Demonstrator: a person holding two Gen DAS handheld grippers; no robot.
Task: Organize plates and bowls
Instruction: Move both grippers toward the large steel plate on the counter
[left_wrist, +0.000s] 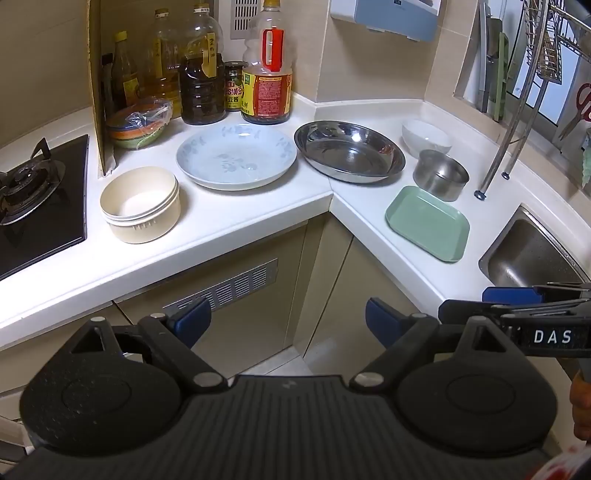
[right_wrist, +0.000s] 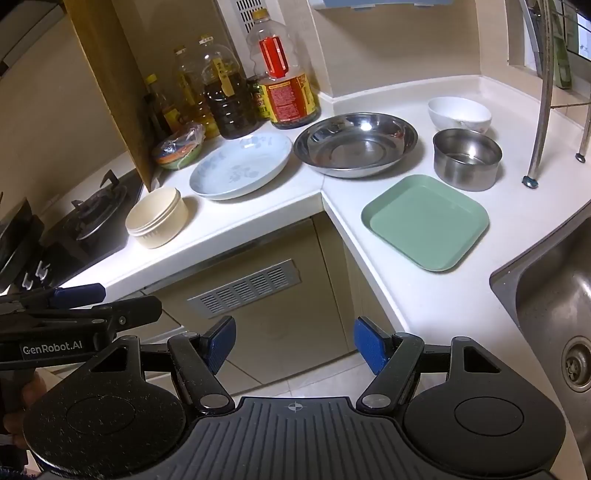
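From the left wrist view, the left gripper (left_wrist: 284, 319) hangs with fingers apart, empty, below the counter edge; the cream bowl (left_wrist: 141, 204) and pale blue plate (left_wrist: 236, 156) lie ahead and up-left. In the right wrist view, the right gripper (right_wrist: 291, 345), likewise spread and empty, seems nearer the green square plate (right_wrist: 425, 221), ahead-right.
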